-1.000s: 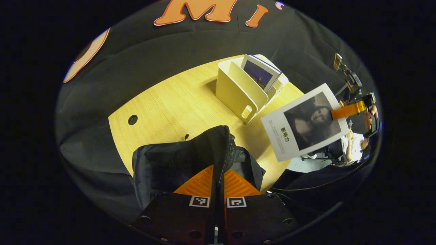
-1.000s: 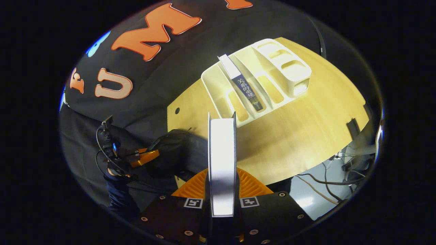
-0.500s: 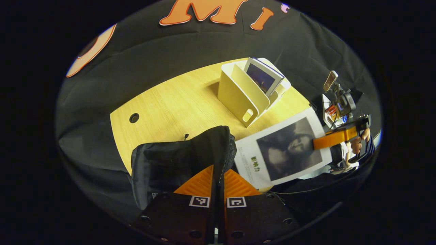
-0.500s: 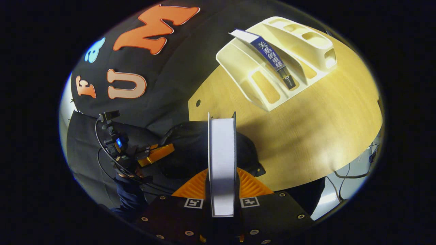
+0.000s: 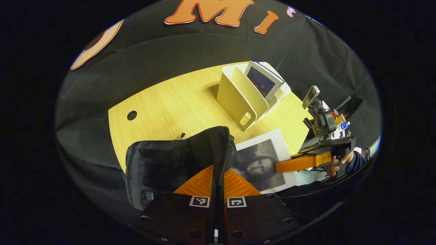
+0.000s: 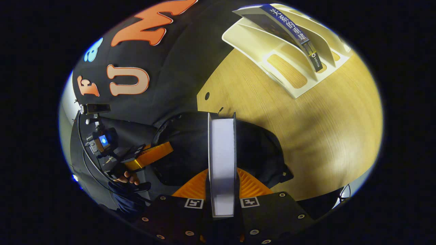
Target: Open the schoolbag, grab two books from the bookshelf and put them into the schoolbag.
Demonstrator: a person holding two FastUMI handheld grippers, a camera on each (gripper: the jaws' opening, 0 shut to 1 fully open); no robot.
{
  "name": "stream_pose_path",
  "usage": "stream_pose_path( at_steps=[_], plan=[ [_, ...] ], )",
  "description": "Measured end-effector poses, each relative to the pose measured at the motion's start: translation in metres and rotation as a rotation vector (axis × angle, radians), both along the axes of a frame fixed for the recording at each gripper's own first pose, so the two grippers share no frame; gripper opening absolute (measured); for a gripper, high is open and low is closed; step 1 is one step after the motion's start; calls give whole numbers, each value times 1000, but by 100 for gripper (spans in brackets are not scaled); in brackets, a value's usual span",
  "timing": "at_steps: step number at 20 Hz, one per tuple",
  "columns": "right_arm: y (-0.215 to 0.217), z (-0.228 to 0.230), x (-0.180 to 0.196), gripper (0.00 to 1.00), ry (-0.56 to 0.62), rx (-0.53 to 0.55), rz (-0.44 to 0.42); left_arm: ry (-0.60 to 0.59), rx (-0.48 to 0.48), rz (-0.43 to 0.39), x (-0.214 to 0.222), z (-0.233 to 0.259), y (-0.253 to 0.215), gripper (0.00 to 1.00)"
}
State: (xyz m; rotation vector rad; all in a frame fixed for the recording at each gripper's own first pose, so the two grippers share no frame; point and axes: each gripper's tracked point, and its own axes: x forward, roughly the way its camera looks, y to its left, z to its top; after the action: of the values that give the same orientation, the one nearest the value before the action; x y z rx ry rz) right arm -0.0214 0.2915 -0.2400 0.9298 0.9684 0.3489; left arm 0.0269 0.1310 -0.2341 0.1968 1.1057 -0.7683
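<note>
Right hand-held gripper [image 6: 221, 190] squeezes the book [image 6: 221, 163] and should tip it down into the schoolbag [image 5: 177, 163] while the left hand-held gripper [image 5: 218, 185], pinching its edge, holds it wide

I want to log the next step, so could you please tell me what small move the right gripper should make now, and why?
Probably lower the book into the bag. The right gripper holds it edge-down just above the bag, while the left gripper pinches the bag's zipper edge, holding it up.
</note>
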Motion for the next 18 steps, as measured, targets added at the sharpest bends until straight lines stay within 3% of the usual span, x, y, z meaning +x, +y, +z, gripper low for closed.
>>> stream_pose_path(
  at_steps=[9, 12, 16, 18],
  plan=[
    [58, -38, 54, 24, 14, 176, -84, 6, -46, -5, -7, 0, -17, 5],
    [75, -53, 60, 24, 33, 189, -100, 18, -62, 5, -8, -1, -21, 4],
    [86, -59, 62, 27, 30, 178, -74, 19, -69, 36, -7, -2, -20, 5],
    [87, -62, 56, 30, 54, 150, -21, 19, -68, 65, -9, -3, -16, 5]
  ],
)
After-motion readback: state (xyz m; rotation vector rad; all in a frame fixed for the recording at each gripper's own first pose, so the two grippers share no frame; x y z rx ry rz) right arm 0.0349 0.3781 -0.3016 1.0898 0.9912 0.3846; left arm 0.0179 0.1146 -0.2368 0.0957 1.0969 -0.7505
